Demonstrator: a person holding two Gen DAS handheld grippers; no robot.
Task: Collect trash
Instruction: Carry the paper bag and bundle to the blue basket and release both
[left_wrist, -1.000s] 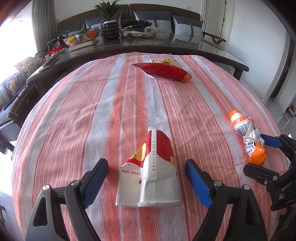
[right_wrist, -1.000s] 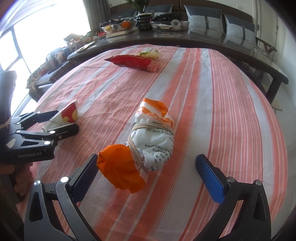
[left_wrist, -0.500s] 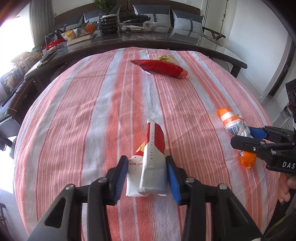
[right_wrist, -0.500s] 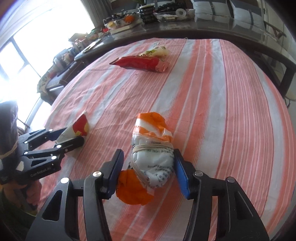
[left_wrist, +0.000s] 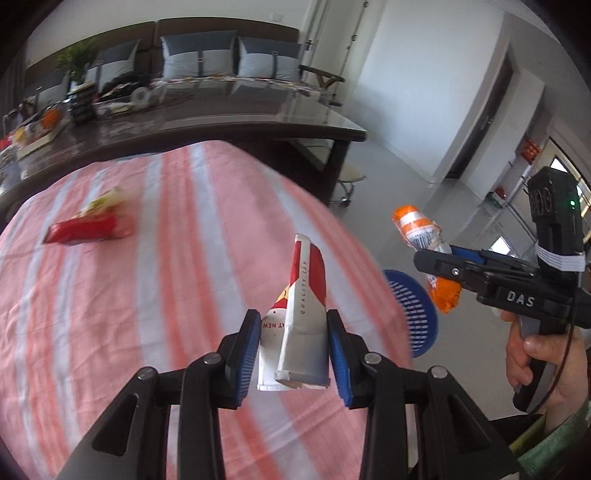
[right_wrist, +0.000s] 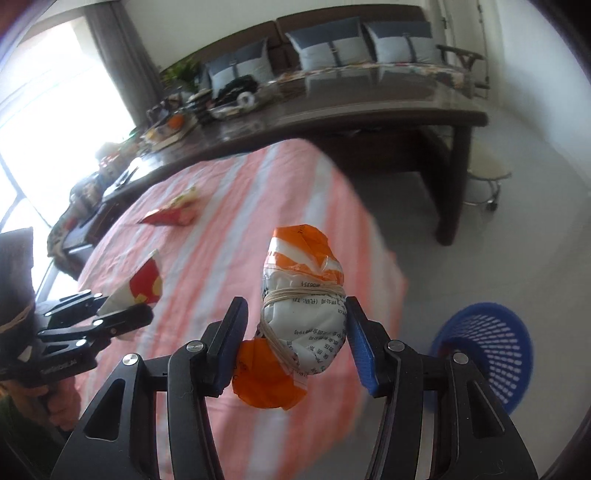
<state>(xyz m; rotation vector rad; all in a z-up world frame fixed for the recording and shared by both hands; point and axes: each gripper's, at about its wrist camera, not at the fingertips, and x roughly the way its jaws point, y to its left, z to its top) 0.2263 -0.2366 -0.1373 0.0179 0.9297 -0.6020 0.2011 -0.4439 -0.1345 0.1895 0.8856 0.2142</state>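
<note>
My left gripper (left_wrist: 291, 354) is shut on a flattened red-and-white paper cup (left_wrist: 299, 325), held up above the striped tablecloth (left_wrist: 110, 295). My right gripper (right_wrist: 295, 339) is shut on an orange-and-white wrapped packet (right_wrist: 303, 295) tied with a rubber band, also lifted off the table. Each gripper shows in the other's view: the right gripper (left_wrist: 443, 258) at the right with the packet (left_wrist: 417, 229), the left gripper (right_wrist: 110, 310) at the left with the cup (right_wrist: 140, 288). A blue slotted basket (right_wrist: 491, 343) stands on the floor beyond the table's edge, and the basket (left_wrist: 417, 310) is below the right gripper.
A red snack wrapper (left_wrist: 85, 230) and a pale yellow-green wrapper (left_wrist: 107, 199) lie on the far side of the cloth. Behind stands a dark table (left_wrist: 221, 122) crowded with items, then a sofa with cushions. A stool (right_wrist: 484, 177) and grey floor lie to the right.
Both grippers closed on their items, then lifted them off the cloth and swung right toward the table's edge. The blue basket has come into view.
</note>
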